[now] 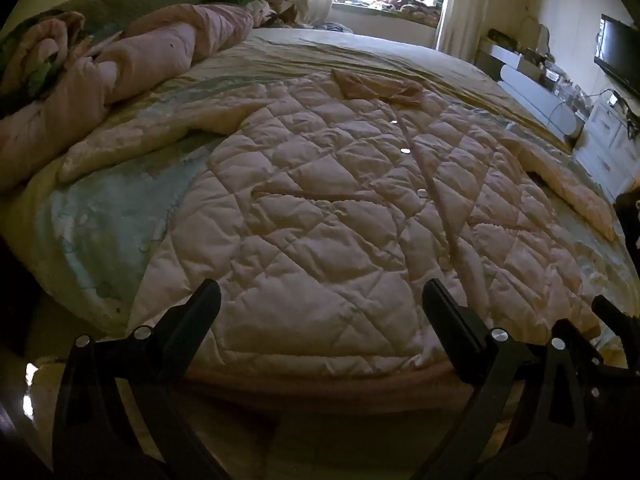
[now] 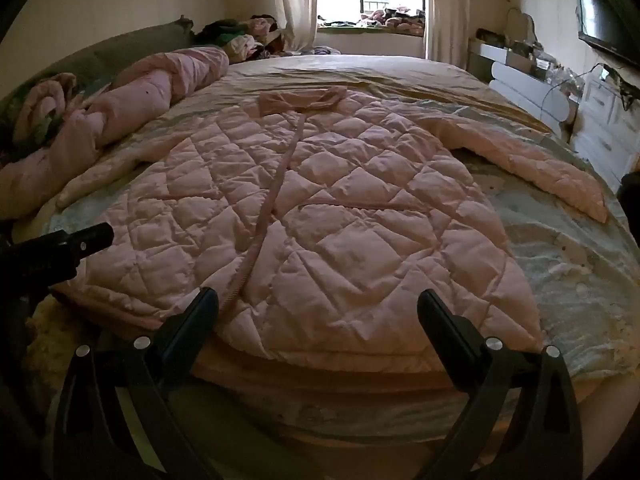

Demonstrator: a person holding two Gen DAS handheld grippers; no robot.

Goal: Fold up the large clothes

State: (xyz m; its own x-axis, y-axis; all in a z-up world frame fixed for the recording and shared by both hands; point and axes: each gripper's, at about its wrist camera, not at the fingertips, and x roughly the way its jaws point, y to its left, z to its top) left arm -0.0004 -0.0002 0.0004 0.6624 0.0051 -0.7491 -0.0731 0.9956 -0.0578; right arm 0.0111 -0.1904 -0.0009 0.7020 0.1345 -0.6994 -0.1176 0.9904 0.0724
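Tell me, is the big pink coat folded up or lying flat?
Lying flat. The pink coat is spread front-up across the bed, both sleeves out sideways, collar at the far end.

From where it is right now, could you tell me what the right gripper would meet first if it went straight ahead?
Probably the hem of the pink quilted coat, lying just ahead of the open right gripper; depth is uncertain.

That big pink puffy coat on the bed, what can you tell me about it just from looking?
The coat is pale pink, diamond-quilted and padded, with a smooth, slightly shiny fabric. It lies flat, front up and closed, on the bed, hem toward the cameras, collar toward the window. Round snaps line the centre placket. Both sleeves spread outward; the right-hand sleeve reaches the bed's edge. Neither open gripper touches it.
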